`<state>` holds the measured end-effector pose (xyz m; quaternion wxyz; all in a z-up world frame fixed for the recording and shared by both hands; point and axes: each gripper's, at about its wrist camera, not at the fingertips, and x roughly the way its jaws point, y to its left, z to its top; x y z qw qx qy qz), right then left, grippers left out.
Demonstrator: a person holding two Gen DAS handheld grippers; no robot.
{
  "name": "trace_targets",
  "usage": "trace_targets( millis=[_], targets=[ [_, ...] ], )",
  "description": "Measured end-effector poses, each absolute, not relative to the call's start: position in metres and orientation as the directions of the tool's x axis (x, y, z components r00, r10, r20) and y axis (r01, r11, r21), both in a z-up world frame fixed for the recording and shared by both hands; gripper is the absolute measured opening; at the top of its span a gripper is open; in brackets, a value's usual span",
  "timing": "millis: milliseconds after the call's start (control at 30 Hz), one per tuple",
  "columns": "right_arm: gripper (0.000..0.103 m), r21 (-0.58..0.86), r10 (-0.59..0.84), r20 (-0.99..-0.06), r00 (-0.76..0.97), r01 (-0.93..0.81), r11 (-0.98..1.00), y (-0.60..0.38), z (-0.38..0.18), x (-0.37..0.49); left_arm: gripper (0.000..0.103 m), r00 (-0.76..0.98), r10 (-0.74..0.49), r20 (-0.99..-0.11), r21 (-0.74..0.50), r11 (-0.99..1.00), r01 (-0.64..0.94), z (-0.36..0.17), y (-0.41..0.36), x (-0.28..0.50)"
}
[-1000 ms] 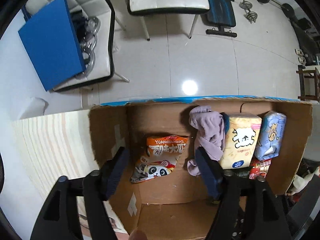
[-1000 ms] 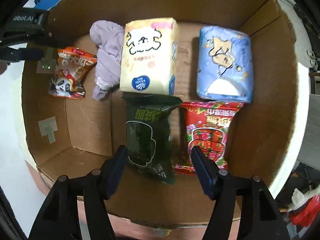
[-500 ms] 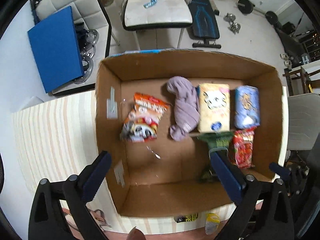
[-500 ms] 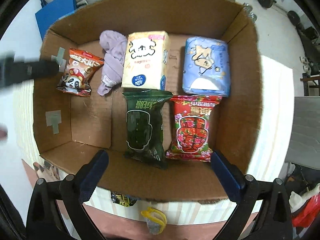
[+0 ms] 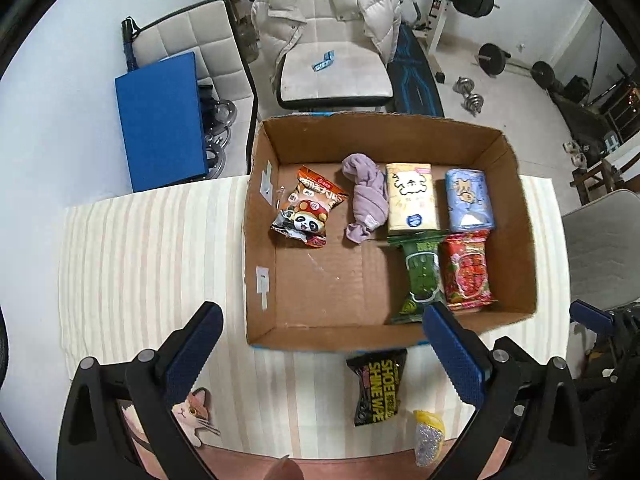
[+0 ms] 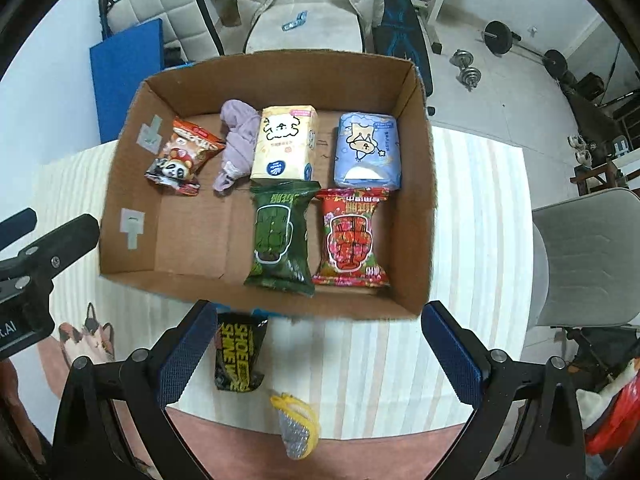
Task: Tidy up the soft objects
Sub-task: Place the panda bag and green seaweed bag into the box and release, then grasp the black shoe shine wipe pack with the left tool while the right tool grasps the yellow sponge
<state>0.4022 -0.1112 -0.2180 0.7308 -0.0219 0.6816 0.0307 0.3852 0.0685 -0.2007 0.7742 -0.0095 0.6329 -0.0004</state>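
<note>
A cardboard box [image 5: 260,240] [image 6: 424,208] on the striped table holds an orange panda snack bag [image 5: 306,212] [image 6: 182,156], a purple cloth [image 5: 366,198] [image 6: 238,140], a yellow tissue pack [image 5: 412,196] [image 6: 286,148], a blue tissue pack [image 5: 468,200] [image 6: 366,152], a green packet [image 5: 420,276] [image 6: 280,236] and a red packet [image 5: 468,272] [image 6: 352,236]. A black shoe-wipe packet [image 5: 378,386] [image 6: 238,354] and a yellow-capped silver pouch [image 5: 428,436] [image 6: 296,424] lie in front of the box. My left gripper [image 5: 324,354] and right gripper [image 6: 320,350] are open and empty, above the table's near side.
A cat picture [image 5: 196,410] [image 6: 90,340] marks the table's front left corner. The left gripper's body [image 6: 36,256] shows at the left of the right wrist view. Chairs [image 5: 332,76], a blue board [image 5: 160,120] and weights [image 5: 472,98] stand behind the table.
Both grippers have pulled up and back out of the box and opened wider. The whole box and the items in front of it have come into view.
</note>
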Motion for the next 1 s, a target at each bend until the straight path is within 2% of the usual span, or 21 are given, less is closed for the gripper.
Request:
trace_targets(
  millis=[300, 433, 567, 667, 733, 867, 900, 967, 1000],
  targets=[
    [0.103, 0.065, 0.073, -0.985, 0.158, -0.056, 0.996, -0.12, -0.185, 0.373, 0.103, 0.286, 0.027, -0.958, 0.02, 0.999, -0.026, -0.169, 0.064, 0.349],
    [0.103, 0.108, 0.12, -0.98, 0.162, -0.077, 0.991, -0.125, -0.187, 0.342, 0.103, 0.299, 0.053, -0.953, 0.037, 0.998, -0.058, -0.173, 0.065, 0.308],
    [0.103, 0.128, 0.129, -0.992, 0.005, -0.09, 0.988, -0.127, -0.238, 0.294, 0.103, 0.206, 0.06, -0.977, 0.047, 0.997, -0.069, -0.214, 0.064, 0.273],
    [0.103, 0.147, 0.141, -0.986, -0.089, -0.066, 0.987, -0.128, -0.283, 0.267, 0.102, 0.064, 0.029, -0.998, 0.025, 0.997, -0.07, -0.265, 0.062, 0.255],
    [0.101, 0.167, 0.16, -0.977, -0.142, -0.042, 0.985, -0.129, -0.31, 0.251, 0.099, 0.018, 0.027, -0.999, 0.026, 0.997, -0.07, -0.288, 0.06, 0.248],
    [0.098, 0.163, 0.155, -0.966, -0.206, -0.021, 0.986, -0.123, -0.356, 0.233, 0.098, -0.042, 0.021, -0.999, 0.025, 0.996, -0.083, -0.321, 0.056, 0.243],
    [0.097, 0.166, 0.159, -0.962, -0.221, -0.017, 0.986, -0.12, -0.366, 0.231, 0.098, -0.055, 0.026, -0.998, 0.03, 0.996, -0.088, -0.329, 0.056, 0.243],
    [0.087, 0.171, 0.162, -0.954, -0.254, -0.015, 0.985, -0.114, -0.383, 0.225, 0.098, -0.08, 0.017, -0.997, 0.024, 0.995, -0.094, -0.342, 0.054, 0.244],
    [0.085, 0.168, 0.157, -0.95, -0.269, -0.016, 0.986, -0.111, -0.392, 0.222, 0.098, -0.088, 0.012, -0.996, 0.02, 0.995, -0.094, -0.347, 0.053, 0.244]
  ],
)
